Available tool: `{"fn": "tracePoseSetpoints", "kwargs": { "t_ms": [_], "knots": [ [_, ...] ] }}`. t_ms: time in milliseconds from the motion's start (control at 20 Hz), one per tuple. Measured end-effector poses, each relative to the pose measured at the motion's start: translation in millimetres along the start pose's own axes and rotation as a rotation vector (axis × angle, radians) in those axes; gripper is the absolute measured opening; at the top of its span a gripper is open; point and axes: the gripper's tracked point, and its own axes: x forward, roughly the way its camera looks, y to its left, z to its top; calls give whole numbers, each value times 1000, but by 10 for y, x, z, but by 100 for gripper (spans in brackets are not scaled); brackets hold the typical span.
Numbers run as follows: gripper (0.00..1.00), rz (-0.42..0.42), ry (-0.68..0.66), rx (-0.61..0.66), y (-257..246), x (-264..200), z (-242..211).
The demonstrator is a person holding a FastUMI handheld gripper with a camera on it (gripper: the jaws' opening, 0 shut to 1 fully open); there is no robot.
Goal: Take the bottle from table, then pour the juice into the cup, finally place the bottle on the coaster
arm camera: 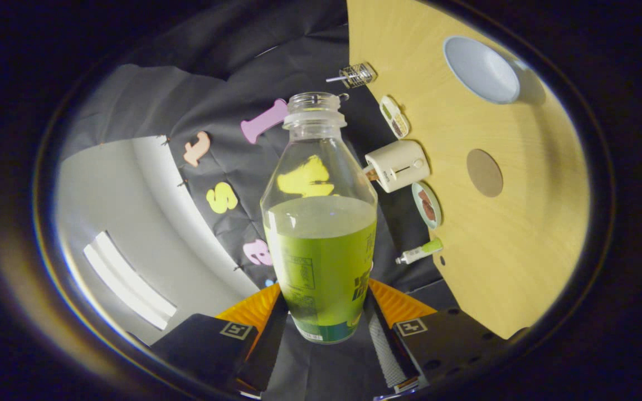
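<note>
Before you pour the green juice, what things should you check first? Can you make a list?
1. Grip: the hand-held gripper has both fingers pressed on the clear plastic bottle with green juice: ok.
2. Cap: the bottle's mouth is open, no cap on it: ok.
3. Juice level: about half full, well below the neck: ok.
4. Pale blue round cup: open on the light wooden table, looks empty: ok.
5. Mouth over the cup: the bottle is well away from it: not ok.
6. Round brown coaster: bare, ready for the bottle: ok.

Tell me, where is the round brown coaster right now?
The coaster lies flat on the wooden table, between the toaster and the cup.
</note>
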Motion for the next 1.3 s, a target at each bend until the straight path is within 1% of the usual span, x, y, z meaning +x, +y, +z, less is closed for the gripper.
{"fn": "tracePoseSetpoints", "kwargs": {
  "t_ms": [150, 250, 400, 500, 650, 800, 850, 1000, 1300],
  "knots": [
    [78, -65, -9, -144, -141, 5, -82],
    [78, -122, -18, -274, -254, -8, -89],
    [78, -211, -56, -486, -356, -67, 61],
    [78, -251, -85, -628, -337, -139, 183],
    [78, -279, -152, -808, -204, -214, 397],
    [78, -332, -185, -975, -120, -283, 534],
    [79, -349, -191, -1028, -39, -359, 536],
    [79, -386, -201, -1163, -15, -361, 534],
    [79, -427, -175, -1421, -96, -178, 399]
  ]
}}
